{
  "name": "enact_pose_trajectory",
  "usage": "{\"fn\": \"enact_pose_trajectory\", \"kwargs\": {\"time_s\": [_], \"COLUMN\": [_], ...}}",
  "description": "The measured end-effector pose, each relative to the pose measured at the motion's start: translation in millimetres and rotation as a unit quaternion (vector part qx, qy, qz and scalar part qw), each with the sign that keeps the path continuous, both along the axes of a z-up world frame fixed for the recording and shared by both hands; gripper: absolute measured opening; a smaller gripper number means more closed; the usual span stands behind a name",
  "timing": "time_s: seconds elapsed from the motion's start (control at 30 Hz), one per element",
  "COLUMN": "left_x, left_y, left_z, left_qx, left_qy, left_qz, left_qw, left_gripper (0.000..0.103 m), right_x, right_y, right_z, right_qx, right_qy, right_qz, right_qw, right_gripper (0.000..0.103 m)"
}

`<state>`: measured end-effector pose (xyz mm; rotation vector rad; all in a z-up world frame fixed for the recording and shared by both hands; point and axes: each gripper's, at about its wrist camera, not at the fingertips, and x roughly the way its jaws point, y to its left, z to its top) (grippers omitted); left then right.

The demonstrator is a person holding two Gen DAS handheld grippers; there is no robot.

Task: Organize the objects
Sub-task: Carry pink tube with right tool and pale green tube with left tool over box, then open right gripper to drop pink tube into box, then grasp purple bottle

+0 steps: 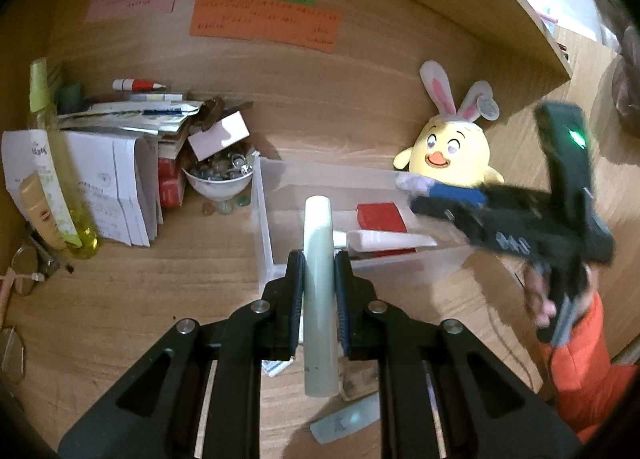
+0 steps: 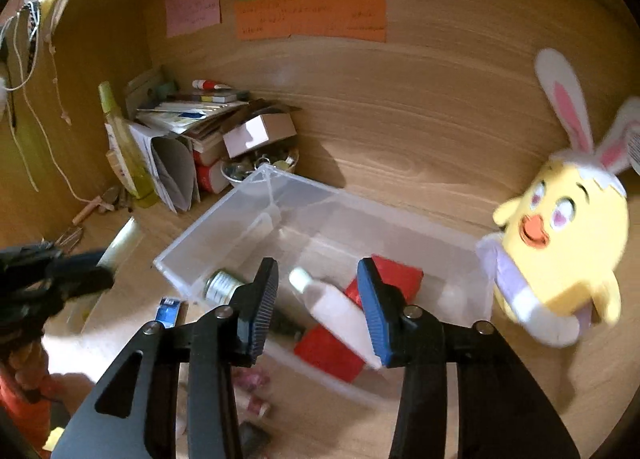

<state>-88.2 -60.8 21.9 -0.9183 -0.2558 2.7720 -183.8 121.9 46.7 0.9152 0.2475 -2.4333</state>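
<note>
My left gripper (image 1: 318, 261) is shut on a pale green tube (image 1: 317, 219) that stands upright between its pads, just in front of a clear plastic box (image 1: 262, 227). In the box lie a red packet (image 1: 380, 215) and a white tube (image 1: 384, 241). My right gripper (image 2: 318, 293) hangs open over the box (image 2: 224, 215). The white tube (image 2: 328, 301) lies slanted below its fingers, apart from the pads. Red packets (image 2: 328, 353) and a metal-capped item (image 2: 220, 285) also rest inside. The left gripper (image 2: 60, 283) shows at the left edge of the right wrist view.
A yellow plush chick (image 2: 560, 251) with rabbit ears stands right of the box. Back left are a paper and book pile (image 1: 112, 179), a bowl of small things (image 1: 220, 179) and a yellow bottle (image 1: 52, 163). Small packets (image 2: 170, 309) lie before the box. Coloured notes (image 1: 264, 21) hang on the back wall.
</note>
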Motion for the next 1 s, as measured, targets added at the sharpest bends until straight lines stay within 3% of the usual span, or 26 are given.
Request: {"fn": "enact_pose_trajectory", "kwargs": {"time_s": [0.27,0.7,1.0], "left_x": [-19,-33,-46], "left_y": [9,26,29], "left_z": [2,-5,-1], "left_qx": [-0.008,-0.022,-0.026], "left_qy": [-0.006,-0.016,-0.016], "left_qz": [0.005,0.000,0.007], "left_qw": [0.9999,0.9996,0.9995], "left_gripper": [0.015,0.015,0.015], "right_x": [39,56,63], "right_y": [9,14,13], "right_z": [-20,-90,-99], "right_qx": [-0.026,-0.026,-0.035], "right_qy": [-0.032,-0.134,-0.147], "right_qz": [0.014,0.006,0.017], "right_qw": [0.999,0.991,0.988], "right_gripper": [0.038,0.038,0.032]}}
